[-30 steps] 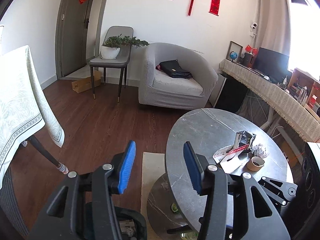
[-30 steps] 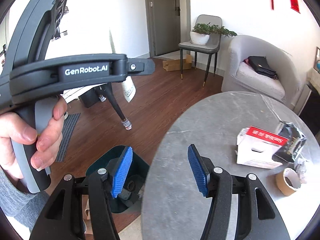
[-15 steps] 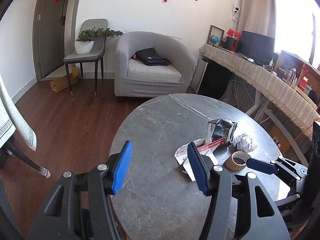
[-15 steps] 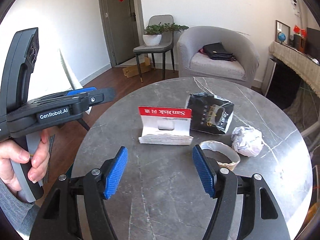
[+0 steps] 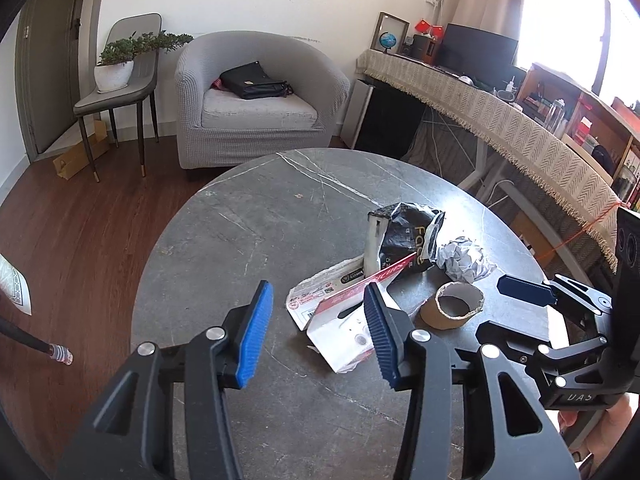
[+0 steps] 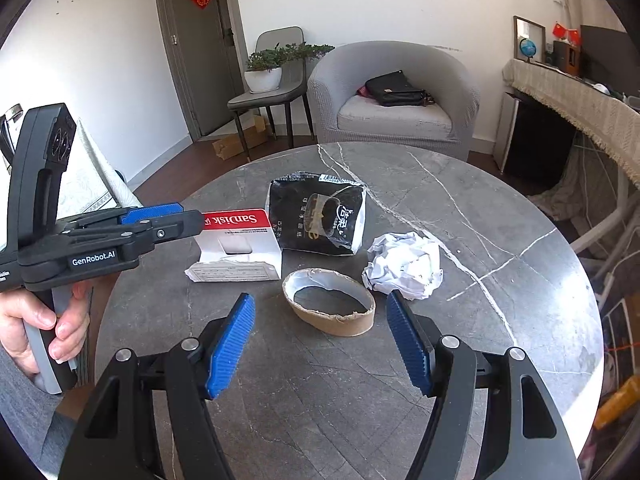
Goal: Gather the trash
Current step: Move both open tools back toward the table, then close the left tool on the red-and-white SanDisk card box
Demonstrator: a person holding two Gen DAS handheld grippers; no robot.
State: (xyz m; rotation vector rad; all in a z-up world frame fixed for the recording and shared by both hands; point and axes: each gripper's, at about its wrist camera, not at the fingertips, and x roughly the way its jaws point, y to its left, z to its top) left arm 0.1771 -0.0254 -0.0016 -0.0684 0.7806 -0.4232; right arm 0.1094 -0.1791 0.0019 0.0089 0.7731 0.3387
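A: Where does the trash sit now?

B: All four pieces lie in a cluster on the round grey table (image 6: 500,240). Take the cardboard tape ring (image 6: 329,307) as the marker: the crumpled white paper (image 6: 403,265) is just beside it on the window side, the black foil bag (image 6: 318,220) lies behind it, and the red-and-white SanDisk card (image 6: 236,246) lies on its door side, close to the bag.

A: What has changed in the last second?

B: A second ago both cameras still looked at floor, and the right one at a dark green bin down beside the table. Both have since swung over the tabletop, and the cluster fills the near view.

A: And the tools?

B: The right gripper (image 6: 320,344) stands wide, the ring lined up in its gap just ahead of the blue pads, nothing touched. The left gripper (image 5: 318,334) is narrower and its jaws are closing; its right-hand pad overlaps the SanDisk card (image 5: 340,320) in the left view, but nothing is between them that I can see, and I cannot tell whether that pad touches the card.

A: So for the task?

B: Nothing is collected yet. I judge this the approach to a first pick: ring for the right, card for the left.
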